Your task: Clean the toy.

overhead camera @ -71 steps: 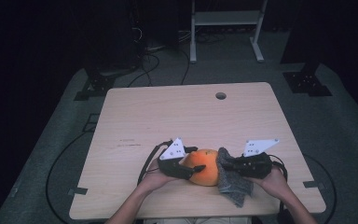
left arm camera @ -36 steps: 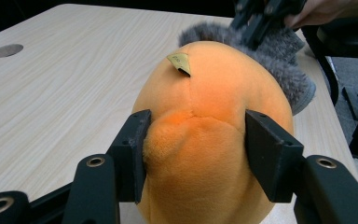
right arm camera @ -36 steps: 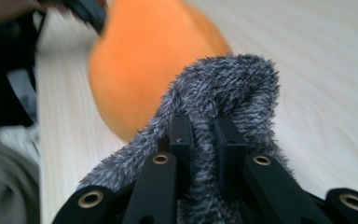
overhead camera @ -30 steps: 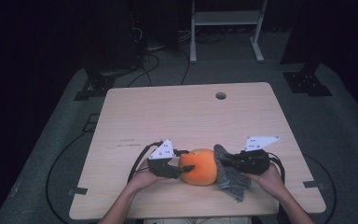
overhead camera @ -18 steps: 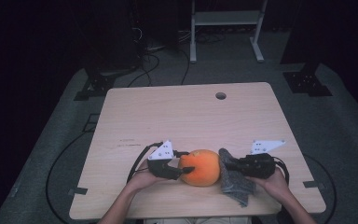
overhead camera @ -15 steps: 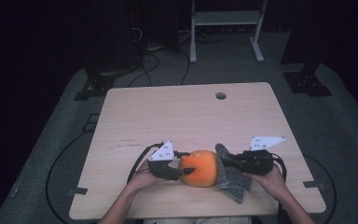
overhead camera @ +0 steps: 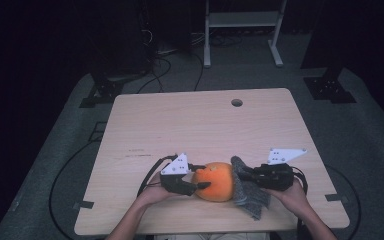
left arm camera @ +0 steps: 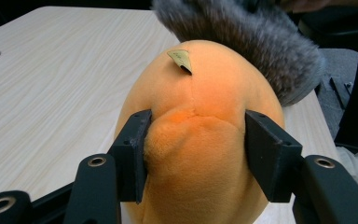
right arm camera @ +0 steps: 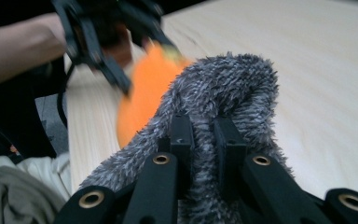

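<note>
Orange plush toy (overhead camera: pixel 215 181) sits near the front edge of the table (overhead camera: pixel 200 125), squarely between the two claws: left gripper (overhead camera: pixel 198 186) has it clamped from one side, and in the left gripper view the pads dent the soft body (left arm camera: pixel 200 140) on both flanks, so it's a firm pinch on the toy, not just contact. Grey fuzzy cloth (overhead camera: pixel 249 192) comes next in size; it lies draped just past the toy's far side as seen from the left claw, bunched up against the orange and trailing down toward the table edge. Right gripper (overhead camera: pixel 238 176) is clenched tight on a fold of that cloth (in the right gripper view the jaws stand nearly together w/ the pile (right arm camera: pixel 214 116) squeezed between them, toy (right arm camera: pixel 144 88) blurred just beyond, left claw behind it). Small tan tag (left arm camera: pixel 181 59) sticks up on the toy's seam, above the left claw's grip. Step in hand, I'd judge: wiping or rubbing the toy w/ the cloth while the other claw steadies it. Next move prob. calls for dragging the cloth across the orange surface w/o letting the fold slip, and keeping the left pinch steady so the toy doesn't roll off the edge.
</note>
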`<act>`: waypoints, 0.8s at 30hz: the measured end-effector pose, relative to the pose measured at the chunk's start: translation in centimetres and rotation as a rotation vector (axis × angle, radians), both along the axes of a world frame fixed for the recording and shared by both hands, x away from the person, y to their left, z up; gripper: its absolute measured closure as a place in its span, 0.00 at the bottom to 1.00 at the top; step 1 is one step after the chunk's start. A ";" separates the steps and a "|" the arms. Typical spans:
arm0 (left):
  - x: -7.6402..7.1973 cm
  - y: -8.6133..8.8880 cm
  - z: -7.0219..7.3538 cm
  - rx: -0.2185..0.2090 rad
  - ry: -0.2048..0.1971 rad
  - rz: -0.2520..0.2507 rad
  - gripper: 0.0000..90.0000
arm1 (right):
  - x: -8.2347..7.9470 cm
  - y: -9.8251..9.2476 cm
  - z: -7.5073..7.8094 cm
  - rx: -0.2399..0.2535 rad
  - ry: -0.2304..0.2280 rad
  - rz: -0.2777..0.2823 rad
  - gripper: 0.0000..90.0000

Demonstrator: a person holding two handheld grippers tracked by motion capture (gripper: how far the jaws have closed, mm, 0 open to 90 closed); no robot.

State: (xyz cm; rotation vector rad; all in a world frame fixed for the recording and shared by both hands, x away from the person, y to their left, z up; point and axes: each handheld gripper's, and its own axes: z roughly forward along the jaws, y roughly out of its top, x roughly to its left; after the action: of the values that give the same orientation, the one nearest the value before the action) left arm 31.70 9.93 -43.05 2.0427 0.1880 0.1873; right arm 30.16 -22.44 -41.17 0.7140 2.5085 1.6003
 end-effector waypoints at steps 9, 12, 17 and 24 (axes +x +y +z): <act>-0.5 -0.5 0.0 -0.008 0.002 -0.032 0.48 | 0.0 3.4 0.9 -0.087 -0.052 0.060 0.89; -0.5 -0.5 -0.1 -0.025 0.013 -0.034 0.48 | -0.3 2.2 0.3 -0.123 -0.031 0.040 0.89; -0.6 -1.2 0.1 -0.020 0.001 -0.024 0.48 | -1.4 1.6 1.4 -0.097 -0.051 0.042 0.89; -0.8 -1.4 0.1 -0.022 -0.005 -0.029 0.48 | -1.4 3.7 1.5 -0.152 -0.084 0.096 0.89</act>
State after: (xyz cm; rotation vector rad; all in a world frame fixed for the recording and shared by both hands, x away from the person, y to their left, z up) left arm 30.89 8.54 -42.92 2.0215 0.1561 0.1718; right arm 28.79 -18.77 -39.69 0.5060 2.6043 1.4146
